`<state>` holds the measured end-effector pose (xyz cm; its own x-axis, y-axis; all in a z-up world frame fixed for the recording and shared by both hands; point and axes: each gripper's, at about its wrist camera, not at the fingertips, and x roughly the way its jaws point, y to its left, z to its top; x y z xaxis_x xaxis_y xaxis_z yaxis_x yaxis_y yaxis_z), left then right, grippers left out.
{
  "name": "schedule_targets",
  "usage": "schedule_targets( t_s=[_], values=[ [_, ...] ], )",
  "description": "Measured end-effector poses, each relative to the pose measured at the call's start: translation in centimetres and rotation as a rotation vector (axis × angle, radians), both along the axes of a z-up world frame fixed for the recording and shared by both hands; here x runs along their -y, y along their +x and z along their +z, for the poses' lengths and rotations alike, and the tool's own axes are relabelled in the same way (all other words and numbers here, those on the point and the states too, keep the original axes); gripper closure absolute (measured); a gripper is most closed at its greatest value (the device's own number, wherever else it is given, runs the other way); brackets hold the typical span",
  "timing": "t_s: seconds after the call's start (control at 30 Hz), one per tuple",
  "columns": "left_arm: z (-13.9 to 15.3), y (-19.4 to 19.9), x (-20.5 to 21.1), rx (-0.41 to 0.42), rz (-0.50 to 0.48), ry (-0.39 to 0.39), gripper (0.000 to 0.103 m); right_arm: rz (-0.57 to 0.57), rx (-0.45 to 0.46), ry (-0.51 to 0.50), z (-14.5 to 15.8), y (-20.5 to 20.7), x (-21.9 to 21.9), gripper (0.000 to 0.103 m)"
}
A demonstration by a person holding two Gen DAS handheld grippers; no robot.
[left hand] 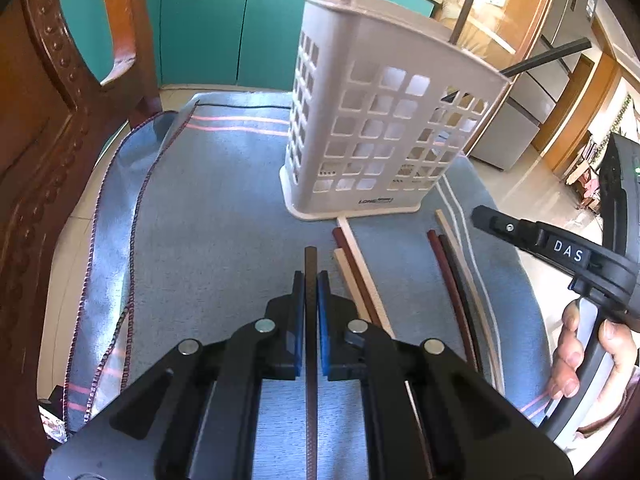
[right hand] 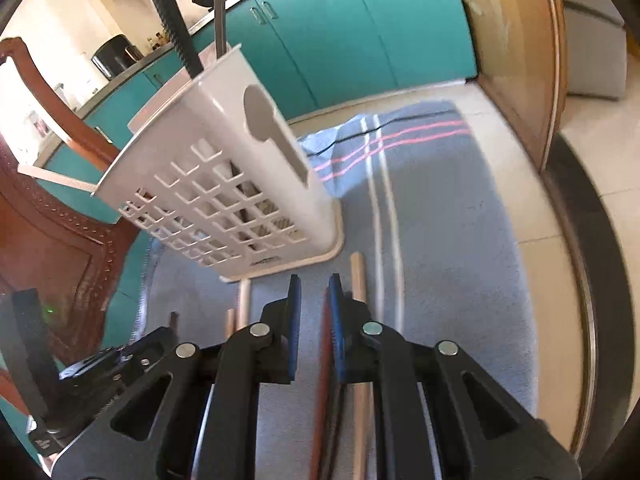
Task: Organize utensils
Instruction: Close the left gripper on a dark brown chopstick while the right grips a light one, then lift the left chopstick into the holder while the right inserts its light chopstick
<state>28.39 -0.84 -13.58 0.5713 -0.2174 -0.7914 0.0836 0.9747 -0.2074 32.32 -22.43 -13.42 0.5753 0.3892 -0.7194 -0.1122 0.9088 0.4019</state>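
— Where is the dark brown chopstick (left hand: pixel 311 280) found?
— It is clamped between the left fingers (left hand: pixel 298 300), its tip sticking out past them toward the white slotted holder (left hand: pixel 372 80).
— And the right fingers (right hand: pixel 294 312)?
— A narrow gap is kept between them. Nothing is gripped, and blue cloth (left hand: pixel 220 220) is seen through the gap.
— What is counted?
— Six loose chopsticks (left hand: pixel 360 264) are seen on the cloth in two groups of three, and three more are stood in the holder.
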Motion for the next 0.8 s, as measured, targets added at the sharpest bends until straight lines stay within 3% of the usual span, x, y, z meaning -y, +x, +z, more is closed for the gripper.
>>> schedule_targets(
  t_s=[0.1,0.23,0.37,0.57,0.8],
  values=[
    [-0.7,0.4,0.0,-0.033,0.004,0.009,0.096,-0.042,-0.007,-0.132,-0.2,0.1,-0.3,0.088],
    [-2.0,1.2,-0.1,-0.078,0.014,0.033,0.096,0.008,-0.061,-0.197,-1.4,0.2,-1.2,0.086],
    [-2.5,1.2,0.1,-0.086,0.016,0.061,0.096,0.021,-0.064,-0.362,-2.5,-0.3,-2.6,0.086],
    [-3.0,1.3,0.2,-0.095,0.017,0.081,0.095,0.081,-0.063,-0.465,-3.0,-1.0,-4.0,0.085],
    [-3.0,1.2,1.4,-0.070,0.010,0.166,0.093,0.056,-0.075,-0.430,-2.2,-0.1,-3.7,0.086]
  ],
)
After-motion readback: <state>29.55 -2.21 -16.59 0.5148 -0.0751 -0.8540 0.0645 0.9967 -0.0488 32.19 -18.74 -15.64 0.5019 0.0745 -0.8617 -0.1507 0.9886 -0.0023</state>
